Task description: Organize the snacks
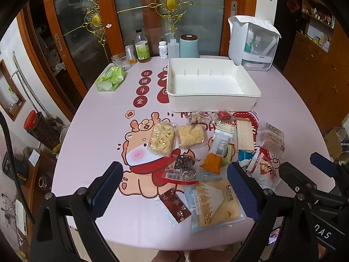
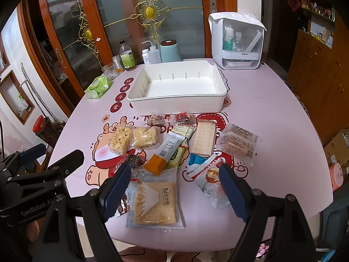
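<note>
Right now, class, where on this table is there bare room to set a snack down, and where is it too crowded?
Free: the white bin is empty inside; bare cloth lies on the table right of the bin, and on the left between the green tissue pack and the snack pile. Crowded: the pile in front of the bin, and the back edge around the bottles.

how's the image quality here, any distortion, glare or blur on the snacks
Left wrist view: strong fisheye bending of the table edge, dark corners, snacks sharp, slight sheen on the bread bag. Right wrist view: same curving, the white bin evenly lit, soft shadows, no motion blur.
</note>
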`<state>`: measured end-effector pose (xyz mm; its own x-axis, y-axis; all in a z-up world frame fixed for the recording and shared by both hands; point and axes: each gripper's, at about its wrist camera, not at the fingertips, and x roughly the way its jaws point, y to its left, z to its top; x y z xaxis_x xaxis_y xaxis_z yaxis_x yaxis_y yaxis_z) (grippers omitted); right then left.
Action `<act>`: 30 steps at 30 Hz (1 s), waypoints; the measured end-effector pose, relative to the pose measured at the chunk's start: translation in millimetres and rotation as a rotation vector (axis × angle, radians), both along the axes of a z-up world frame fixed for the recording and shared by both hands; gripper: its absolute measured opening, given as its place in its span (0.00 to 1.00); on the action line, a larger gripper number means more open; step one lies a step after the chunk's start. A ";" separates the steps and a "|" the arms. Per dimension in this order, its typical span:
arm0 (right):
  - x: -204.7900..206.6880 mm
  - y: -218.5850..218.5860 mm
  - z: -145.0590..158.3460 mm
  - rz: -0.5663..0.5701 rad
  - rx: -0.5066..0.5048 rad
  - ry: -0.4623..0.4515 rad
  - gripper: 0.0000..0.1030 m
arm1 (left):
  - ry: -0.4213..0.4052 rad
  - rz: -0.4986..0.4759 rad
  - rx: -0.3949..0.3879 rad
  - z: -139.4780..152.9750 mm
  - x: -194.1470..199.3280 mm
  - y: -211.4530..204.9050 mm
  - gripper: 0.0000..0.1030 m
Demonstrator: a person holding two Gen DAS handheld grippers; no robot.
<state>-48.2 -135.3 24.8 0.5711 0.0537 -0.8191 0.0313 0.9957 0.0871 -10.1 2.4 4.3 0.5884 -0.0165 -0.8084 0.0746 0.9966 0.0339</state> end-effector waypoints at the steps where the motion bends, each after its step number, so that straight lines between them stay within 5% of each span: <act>1: 1.2 0.0 -0.4 0.002 0.000 0.001 0.81 | -0.001 0.000 0.001 0.3 -0.4 1.0 0.93; 30: 2.7 8.8 0.3 0.039 0.019 -0.016 0.81 | 0.046 0.010 -0.029 -3.9 6.0 15.4 0.93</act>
